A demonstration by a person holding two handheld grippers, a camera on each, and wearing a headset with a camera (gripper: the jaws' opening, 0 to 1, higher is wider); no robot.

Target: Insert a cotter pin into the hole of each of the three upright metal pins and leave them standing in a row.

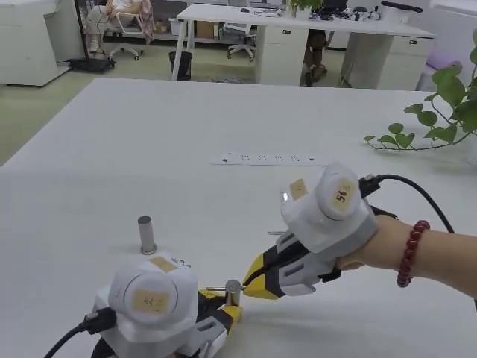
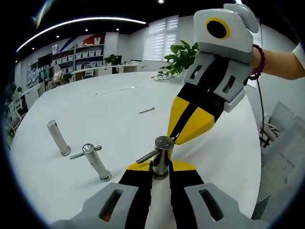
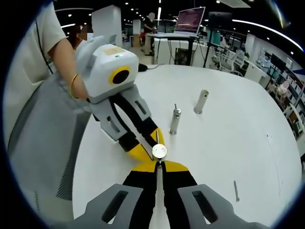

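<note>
A metal pin (image 2: 162,157) stands upright between my left gripper's (image 2: 161,168) jaws, which are shut on its lower part. A cotter pin (image 2: 145,156) runs through its hole and sticks out on one side. My right gripper (image 2: 174,136) comes in from above, its tips shut on the cotter pin's other end at the pin's head. In the head view the held pin (image 1: 233,288) sits between the left gripper (image 1: 226,312) and the right gripper (image 1: 248,287). A second pin (image 2: 95,161) stands with a cotter pin through it. A third pin (image 1: 146,233) stands bare.
One loose cotter pin (image 2: 147,110) lies on the white table (image 1: 223,127) farther out, also the loose cotter pin (image 3: 236,191) by the right gripper. A power strip (image 1: 268,158) lies mid-table. A plant (image 1: 440,112) overhangs the right edge.
</note>
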